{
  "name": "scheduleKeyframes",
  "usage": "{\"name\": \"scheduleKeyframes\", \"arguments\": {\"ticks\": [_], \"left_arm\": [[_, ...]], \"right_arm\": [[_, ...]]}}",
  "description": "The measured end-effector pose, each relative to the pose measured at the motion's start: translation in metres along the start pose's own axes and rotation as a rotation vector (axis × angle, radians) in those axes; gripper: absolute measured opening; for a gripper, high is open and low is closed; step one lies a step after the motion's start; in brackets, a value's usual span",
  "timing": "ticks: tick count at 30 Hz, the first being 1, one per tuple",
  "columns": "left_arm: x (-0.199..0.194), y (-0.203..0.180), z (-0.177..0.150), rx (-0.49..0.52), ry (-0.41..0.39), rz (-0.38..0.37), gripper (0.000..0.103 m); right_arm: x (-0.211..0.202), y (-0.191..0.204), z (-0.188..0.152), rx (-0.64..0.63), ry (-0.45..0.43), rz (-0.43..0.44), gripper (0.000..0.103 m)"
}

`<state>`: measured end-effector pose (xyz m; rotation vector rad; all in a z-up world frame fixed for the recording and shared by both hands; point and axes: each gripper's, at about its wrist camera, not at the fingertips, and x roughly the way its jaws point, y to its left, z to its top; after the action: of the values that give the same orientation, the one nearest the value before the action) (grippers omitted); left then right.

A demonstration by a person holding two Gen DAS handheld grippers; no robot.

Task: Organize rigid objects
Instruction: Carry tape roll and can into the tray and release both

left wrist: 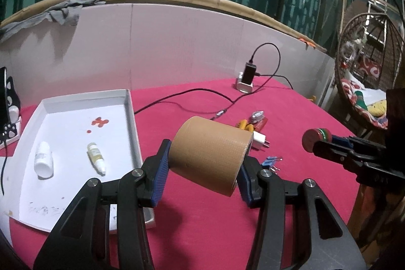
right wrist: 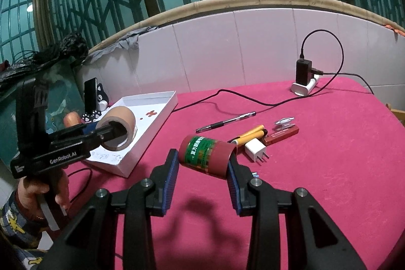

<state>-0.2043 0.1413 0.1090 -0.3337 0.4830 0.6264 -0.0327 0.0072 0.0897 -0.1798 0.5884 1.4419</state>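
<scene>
My left gripper (left wrist: pixel 202 168) is shut on a roll of brown tape (left wrist: pixel 210 156) and holds it above the red tablecloth, just right of the white tray (left wrist: pixel 131 118). In the right wrist view the tape roll (right wrist: pixel 119 128) hangs over the tray's near edge (right wrist: pixel 152 138). My right gripper (right wrist: pixel 202 166) is shut on a red jar with a green label (right wrist: pixel 206 156), lifted above the cloth. It also shows in the left wrist view (left wrist: pixel 317 139) at the right. Two small white bottles (left wrist: pixel 44 160) (left wrist: pixel 96 157) lie in the tray.
On the cloth lie a white plug adapter (right wrist: pixel 255 149), yellow batteries (right wrist: pixel 249 134), a red lighter-like box (right wrist: pixel 282 134), a black pen (right wrist: pixel 225 122), blue binder clips (left wrist: pixel 272 161) and a black cable (right wrist: pixel 227 95) to a charger (right wrist: pixel 303 77). A phone stand (right wrist: pixel 92 98) sits behind the tray.
</scene>
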Motion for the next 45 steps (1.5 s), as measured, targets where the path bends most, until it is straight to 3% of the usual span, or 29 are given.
{"name": "scheduleKeyframes", "arguments": {"ticks": [20,37,45], "left_arm": [[-0.022,0.063,0.001,-0.131,-0.054,0.116,0.047],[-0.052,0.135,-0.007,-0.261,-0.096,0.233,0.047],[-0.056,0.16,-0.005,-0.277,-0.091,0.311,0.047]], "right_arm": [[0.023,0.033,0.021,-0.054,0.034,0.028,0.036],[0.067,0.089,0.049,-0.145,0.065,0.088,0.036],[0.095,0.116,0.06,-0.18,0.101,0.119,0.036]]}}
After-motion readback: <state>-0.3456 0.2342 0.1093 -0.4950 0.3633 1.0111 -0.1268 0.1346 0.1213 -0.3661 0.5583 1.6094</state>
